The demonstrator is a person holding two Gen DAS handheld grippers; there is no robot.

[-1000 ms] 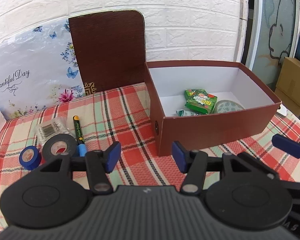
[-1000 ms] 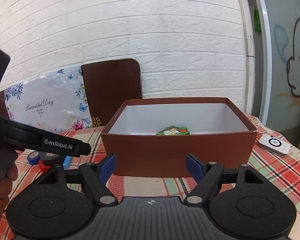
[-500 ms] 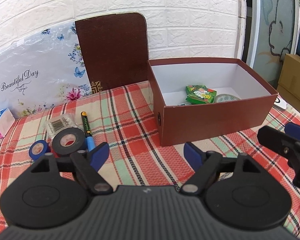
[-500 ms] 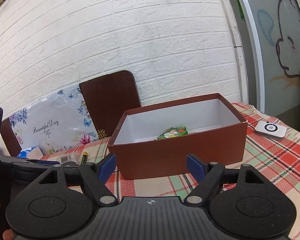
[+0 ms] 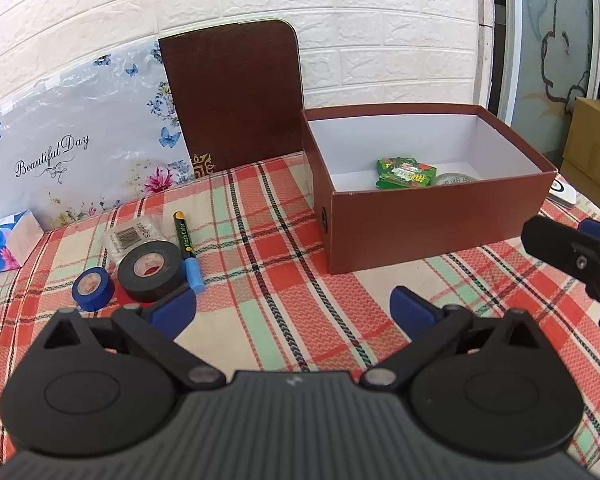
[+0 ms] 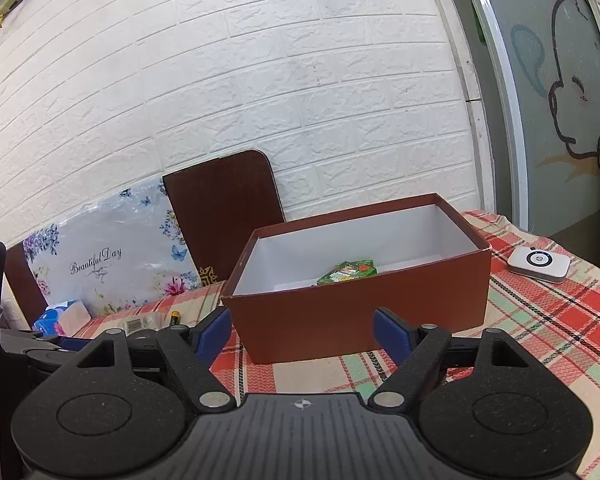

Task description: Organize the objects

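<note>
**Both grippers wide and empty over the plaid table**

While my left gripper (image 5: 293, 307) hangs above the checked tablecloth (image 5: 268, 248) with its blue pads (image 5: 175, 306) spread wide and nothing between them, my right gripper (image 6: 302, 331) is just as wide apart and just as empty, facing the front wall of the brown box (image 6: 360, 308).

Just past my left pad lies the loose cluster, toward the table's left side: a black tape roll (image 5: 151, 271) lying flat, a smaller blue tape roll (image 5: 92, 289) just to its left, and a black marker with a blue cap (image 5: 187, 250) along the black roll's right side, touching or very nearly so. Behind the black roll sits a clear packet with a barcode label (image 5: 134, 236). A blue tissue pack (image 5: 6, 241) rests at the far left edge.

Right of the cluster, well apart from it, the open brown box (image 5: 432, 220) stands toward the back right of the table. Inside it, on the white floor, lies a green packet (image 5: 406, 173) with a round pale disc (image 5: 456, 180) just to its right. The box's brown lid (image 5: 236, 96) leans upright against the white brick wall, beside a floral "Beautiful Day" bag (image 5: 72, 148). A white device (image 6: 538, 264) lies on the cloth to the right of the box. The tip of my right gripper (image 5: 572, 256) shows at the right edge of the left view.
</note>
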